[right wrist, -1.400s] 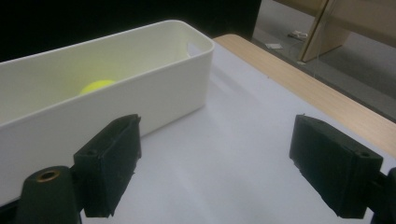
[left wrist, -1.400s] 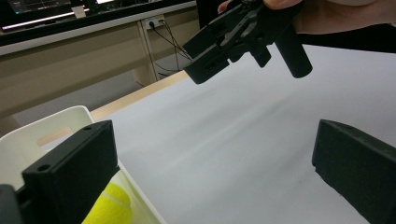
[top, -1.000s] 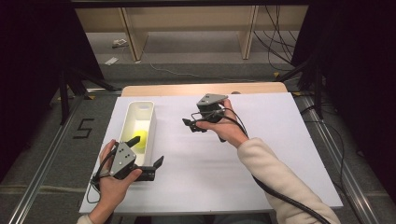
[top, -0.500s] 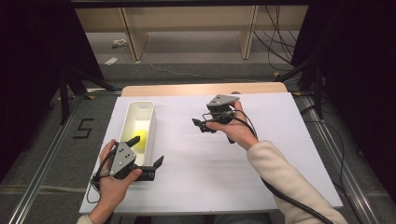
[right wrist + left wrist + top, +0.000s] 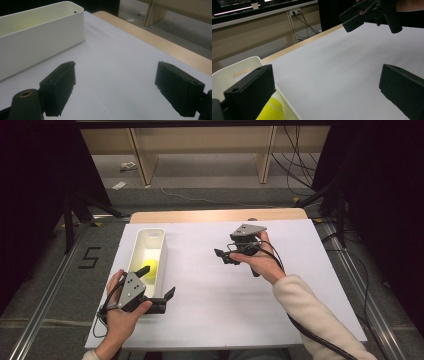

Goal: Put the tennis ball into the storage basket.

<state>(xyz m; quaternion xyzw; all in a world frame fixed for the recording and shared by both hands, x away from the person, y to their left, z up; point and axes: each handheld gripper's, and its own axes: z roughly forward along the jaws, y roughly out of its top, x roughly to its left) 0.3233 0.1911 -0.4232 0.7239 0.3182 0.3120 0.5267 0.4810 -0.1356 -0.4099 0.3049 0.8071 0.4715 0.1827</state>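
A long white bin (image 5: 150, 233) stands on the left of the white table sheet (image 5: 220, 305), with a yellow tennis ball (image 5: 150, 267) inside it. My left gripper (image 5: 156, 282) is open at the bin's near end, one jaw over the ball and the other outside the right wall. In the left gripper view the ball (image 5: 271, 111) lies low beside the left jaw, within the bin (image 5: 242, 65). My right gripper (image 5: 224, 256) is open and empty above the middle of the sheet, pointing left toward the bin (image 5: 37, 42).
The wooden table edge (image 5: 215, 215) runs along the back of the sheet. Wooden shelf legs (image 5: 142, 155) and cables (image 5: 295, 155) are on the floor behind. Metal rails (image 5: 45, 290) flank the table. My right gripper (image 5: 372, 12) hangs at the top right of the left gripper view.
My right gripper has moved to the right, farther from the bin, still open. The left gripper and the ball have stayed put.
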